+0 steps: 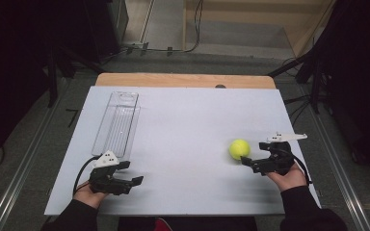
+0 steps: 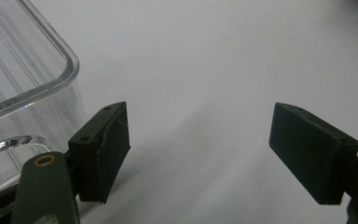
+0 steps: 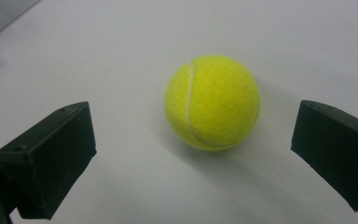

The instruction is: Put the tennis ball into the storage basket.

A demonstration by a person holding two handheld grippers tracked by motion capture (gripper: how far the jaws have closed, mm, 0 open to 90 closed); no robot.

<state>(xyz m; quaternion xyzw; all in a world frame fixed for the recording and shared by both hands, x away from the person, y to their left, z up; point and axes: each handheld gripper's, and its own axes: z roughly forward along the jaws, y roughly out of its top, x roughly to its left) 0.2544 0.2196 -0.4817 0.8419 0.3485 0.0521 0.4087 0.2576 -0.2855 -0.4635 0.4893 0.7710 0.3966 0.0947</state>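
The right gripper (image 1: 256,156), jaws wide and holding nothing, sits just beside the ball (image 1: 239,149) near the table's (image 1: 188,120) right edge; in the right gripper view the ball (image 3: 213,102) lies ahead, between the jaws, untouched, no readable print. The left gripper (image 1: 130,173), also wide, rests near the front-left corner, beside a clear tray (image 1: 117,122).

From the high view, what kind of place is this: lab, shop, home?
Probably a lab or data-recording bay: a white board table set on a bare floor with metal rails, loose black cables, dark stand legs, and only a yellow tennis ball and clear plastic tray.
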